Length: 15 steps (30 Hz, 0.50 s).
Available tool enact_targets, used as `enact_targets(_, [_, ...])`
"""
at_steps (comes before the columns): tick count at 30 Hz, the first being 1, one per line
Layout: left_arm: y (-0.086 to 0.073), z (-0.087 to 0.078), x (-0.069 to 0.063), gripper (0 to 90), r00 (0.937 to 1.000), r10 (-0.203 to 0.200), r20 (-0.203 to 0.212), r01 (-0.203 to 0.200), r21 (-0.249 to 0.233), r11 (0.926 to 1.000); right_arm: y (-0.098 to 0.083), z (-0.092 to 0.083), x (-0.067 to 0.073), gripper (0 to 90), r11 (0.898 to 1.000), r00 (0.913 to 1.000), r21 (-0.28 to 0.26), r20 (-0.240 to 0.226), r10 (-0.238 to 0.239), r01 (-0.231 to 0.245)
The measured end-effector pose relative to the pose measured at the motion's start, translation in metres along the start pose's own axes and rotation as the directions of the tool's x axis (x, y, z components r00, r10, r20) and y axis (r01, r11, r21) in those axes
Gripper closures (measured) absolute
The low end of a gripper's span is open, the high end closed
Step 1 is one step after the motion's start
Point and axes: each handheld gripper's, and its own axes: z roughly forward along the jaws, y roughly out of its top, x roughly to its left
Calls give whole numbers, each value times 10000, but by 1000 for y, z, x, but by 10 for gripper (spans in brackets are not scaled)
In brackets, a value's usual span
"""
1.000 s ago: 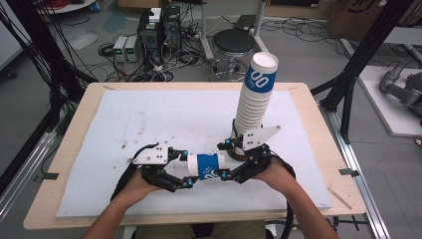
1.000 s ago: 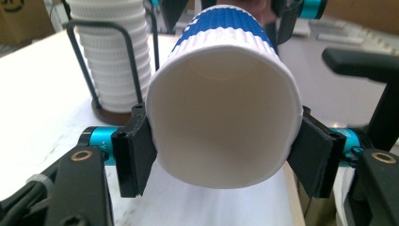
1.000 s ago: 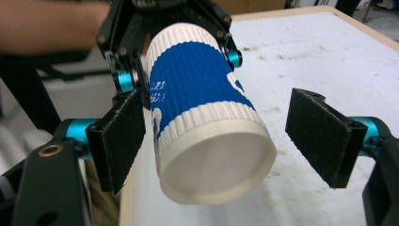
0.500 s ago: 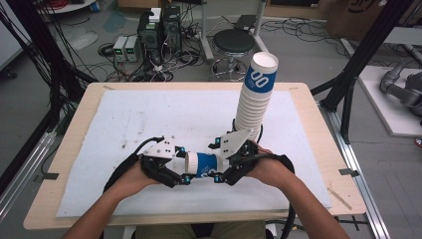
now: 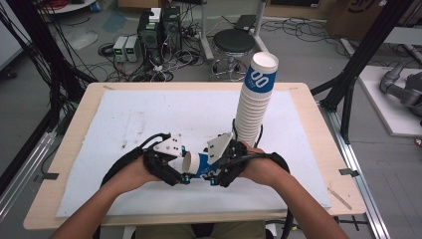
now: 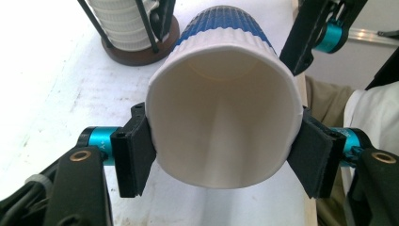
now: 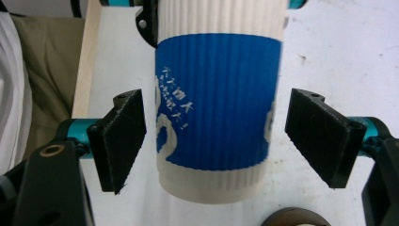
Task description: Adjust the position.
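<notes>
A white ribbed paper cup (image 5: 199, 164) with a blue band lies sideways between the two grippers, over the white mat. My left gripper (image 5: 183, 169) is shut on its rim. In the left gripper view the cup's open mouth (image 6: 221, 127) faces the camera, and both pads (image 6: 136, 155) press on its sides. My right gripper (image 5: 216, 170) stands open around the cup's bottom end. In the right gripper view the blue band (image 7: 219, 108) sits between the pads (image 7: 123, 136) with a gap on each side.
A tall stack of the same cups (image 5: 255, 102) stands in a rod holder on a round brown base (image 6: 141, 47) just behind my right hand. The white mat (image 5: 149, 114) covers the wooden table (image 5: 79, 124); its near edge lies below my forearms.
My right gripper has slid left from the stack's base, along the cup. My left gripper has risen a little with the cup, whose mouth now tips up.
</notes>
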Motion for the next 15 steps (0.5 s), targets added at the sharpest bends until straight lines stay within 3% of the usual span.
enact_targets(12, [7,7,-1,307,9998,48,215,-64,761,9971,5,11,2,257,9983,9993,532,-295,-233,248])
enact_targets(15, [8,9,-2,307,9999,53,110,-61,807,9967,6,14,3,270,9969,9991,727,-321,-272,295])
